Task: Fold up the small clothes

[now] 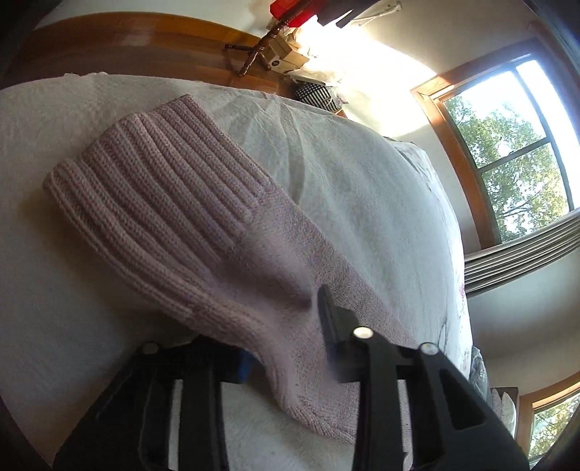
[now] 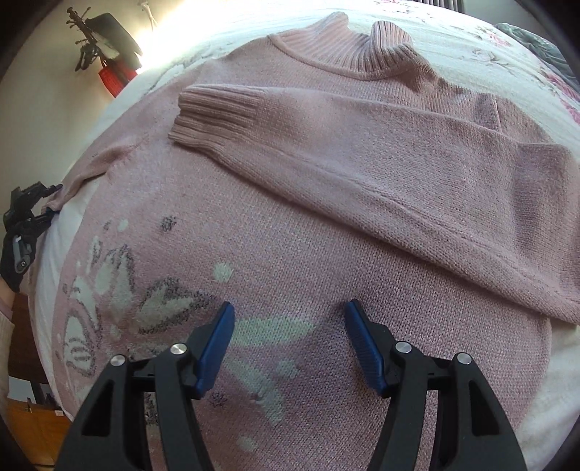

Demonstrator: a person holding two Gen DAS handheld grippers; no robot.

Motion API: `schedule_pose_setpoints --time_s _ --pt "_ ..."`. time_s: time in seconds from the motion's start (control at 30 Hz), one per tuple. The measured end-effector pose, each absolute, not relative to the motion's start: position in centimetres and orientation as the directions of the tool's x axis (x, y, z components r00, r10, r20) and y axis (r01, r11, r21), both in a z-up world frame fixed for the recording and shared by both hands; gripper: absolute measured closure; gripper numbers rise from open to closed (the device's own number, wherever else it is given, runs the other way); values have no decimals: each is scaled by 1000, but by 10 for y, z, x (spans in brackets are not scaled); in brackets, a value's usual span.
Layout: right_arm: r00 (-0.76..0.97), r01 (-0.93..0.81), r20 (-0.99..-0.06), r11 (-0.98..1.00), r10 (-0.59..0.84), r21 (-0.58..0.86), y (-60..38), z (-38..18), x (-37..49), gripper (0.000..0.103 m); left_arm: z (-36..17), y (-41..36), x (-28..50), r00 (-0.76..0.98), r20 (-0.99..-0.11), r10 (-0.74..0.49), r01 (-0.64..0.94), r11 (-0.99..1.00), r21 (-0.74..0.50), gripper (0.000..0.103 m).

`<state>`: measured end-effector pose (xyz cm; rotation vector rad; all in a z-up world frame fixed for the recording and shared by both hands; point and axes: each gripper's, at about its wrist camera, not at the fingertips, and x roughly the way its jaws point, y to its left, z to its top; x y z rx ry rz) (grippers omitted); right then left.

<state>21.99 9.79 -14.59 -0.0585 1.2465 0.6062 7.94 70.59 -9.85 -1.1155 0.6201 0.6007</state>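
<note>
Sweater (image 2: 308, 224), pink with a knitted flower, lies flat on the bed (image 2: 453, 32) (one sleeve (image 2: 362, 145) folded across its chest). We see our left tongs (image 1: 282, 333) clamped on the other sleeve (image 1: 174, 203); our right tongs (image 2: 288, 347) hover wide open, empty.

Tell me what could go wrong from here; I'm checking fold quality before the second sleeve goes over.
1. The left gripper pinches only a small bit of the sleeve edge, so the heavy knit may slip out when lifted.
2. The right gripper hovers open over the sweater body, pinning nothing, so a pull could drag it.
3. The already folded sleeve may shift.
</note>
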Motion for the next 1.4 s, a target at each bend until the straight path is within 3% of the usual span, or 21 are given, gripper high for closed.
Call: schedule_pose_setpoints --time_s 0.2,0.53,0.83,0.93,1.0,1.23,1.4 --pt "195 -472 -900 842 389 261 89 -139 212 39 -65 684 83 724 -669 168 -664 434 -609 96" --pt "230 -444 -894 859 385 255 61 -129 203 39 -3 533 182 822 -565 -65 -377 682 -627 96" --pt "235 -408 -891 872 388 271 32 -133 204 39 -41 432 247 769 -609 -196 -290 742 -605 96" --pt "228 -405 -892 871 391 279 29 -136 205 39 -75 427 250 723 -657 -213 -324 736 -595 93" --pt "227 -404 -894 872 387 275 31 -136 205 39 -97 430 249 689 -687 -232 -353 720 -597 85" --pt "225 -400 -901 878 372 263 49 -130 211 38 -110 440 187 676 -653 -342 -249 728 -638 77" --pt "196 -440 -876 838 440 322 90 -110 218 38 -83 470 141 719 -657 -228 -259 789 -557 66"
